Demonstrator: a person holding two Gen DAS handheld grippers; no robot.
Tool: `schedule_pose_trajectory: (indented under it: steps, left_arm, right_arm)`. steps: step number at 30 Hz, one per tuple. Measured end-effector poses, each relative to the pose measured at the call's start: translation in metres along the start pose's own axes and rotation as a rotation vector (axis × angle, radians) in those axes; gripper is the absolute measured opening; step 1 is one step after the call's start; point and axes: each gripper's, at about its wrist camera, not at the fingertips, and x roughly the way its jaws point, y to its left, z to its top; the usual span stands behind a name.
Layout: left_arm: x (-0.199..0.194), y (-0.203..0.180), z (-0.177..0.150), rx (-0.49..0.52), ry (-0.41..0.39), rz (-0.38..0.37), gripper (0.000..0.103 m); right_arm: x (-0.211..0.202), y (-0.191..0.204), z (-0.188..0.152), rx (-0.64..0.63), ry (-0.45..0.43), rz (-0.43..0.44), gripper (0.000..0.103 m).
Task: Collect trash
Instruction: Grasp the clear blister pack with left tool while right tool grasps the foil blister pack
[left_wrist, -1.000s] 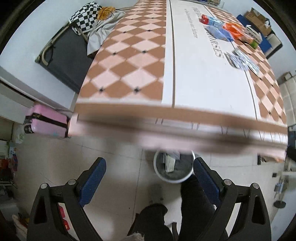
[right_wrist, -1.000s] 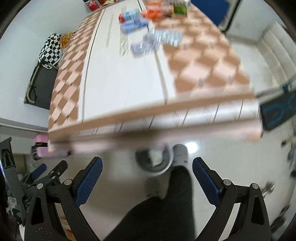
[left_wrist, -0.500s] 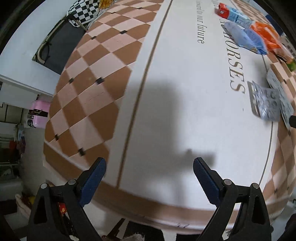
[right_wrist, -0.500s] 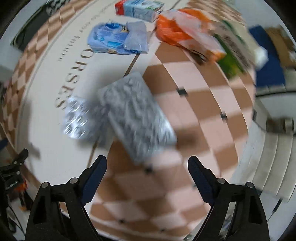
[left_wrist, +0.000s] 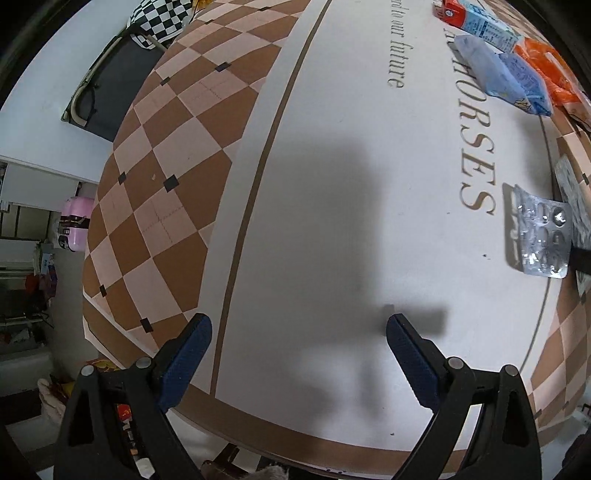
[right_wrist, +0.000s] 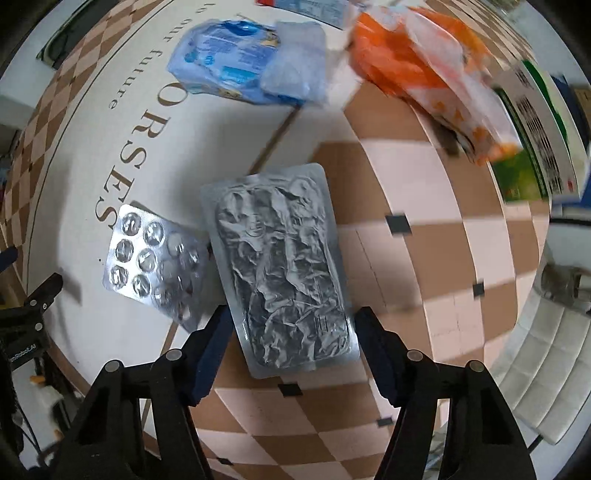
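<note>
A large crumpled silver blister pack (right_wrist: 280, 266) lies flat on the checkered table (right_wrist: 406, 280). My right gripper (right_wrist: 291, 325) points straight down over its near end. Its jaws are closing with the pack between them, and the pads stand just off the pack's long edges. A smaller silver blister pack (right_wrist: 155, 262) (left_wrist: 541, 236) lies beside it to the left. Farther off lie a blue pouch (right_wrist: 236, 62) (left_wrist: 502, 77), an orange wrapper (right_wrist: 424, 74) and a green box (right_wrist: 528, 140). My left gripper (left_wrist: 299, 332) hangs open over the white strip, holding nothing.
A red and blue carton (left_wrist: 476, 20) lies at the far end of the table. On the floor to the left stand a pink suitcase (left_wrist: 74, 225) and a dark folding cot (left_wrist: 107, 99) with a checkered cloth (left_wrist: 159, 18). The table's near edge runs just below both grippers.
Both grippers have moved from beyond the table's edge, over the floor and a bin, to above the tabletop. The right jaws have narrowed around the large blister pack.
</note>
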Motion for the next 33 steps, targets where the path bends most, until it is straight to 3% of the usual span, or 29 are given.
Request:
schedule_pose_trajectory:
  steps: [6,10,13,19,21,25,27,33]
  left_arm:
    - [-0.027,-0.022,0.012,-0.021,-0.002,-0.123,0.097]
    - [-0.035,-0.066,0.032,-0.011,0.044,-0.270,0.097]
    - [-0.029,-0.100,0.042,0.039,0.084,-0.299,0.097]
    - [-0.014,-0.134,0.050,0.064,0.108,-0.250,0.094]
    - [-0.017,-0.135,0.048,0.057,0.079,-0.229,0.084]
    - [-0.020,-0.125,0.042,0.042,0.046,-0.223,0.068]
    - [-0.023,-0.125,0.037,0.048,0.033,-0.229,0.067]
    - [-0.031,-0.102,0.031,0.067,-0.001,-0.236,0.059]
  right_arm:
    - [-0.007,-0.057,-0.054,0.286,-0.040,0.014,0.070]
    - [-0.003,-0.101,-0.087,0.509,-0.076,0.037,0.070]
    - [0.000,-0.115,-0.098,0.574,-0.087,0.050,0.070]
    - [0.006,-0.115,-0.085,0.579,-0.085,0.053,0.070]
    - [0.012,-0.117,-0.083,0.574,-0.072,0.045,0.071]
    - [0.007,-0.113,-0.072,0.547,-0.083,0.002,0.072]
    - [0.009,-0.110,-0.069,0.540,-0.081,-0.008,0.078]
    - [0.006,-0.104,-0.070,0.547,-0.111,-0.034,0.076]
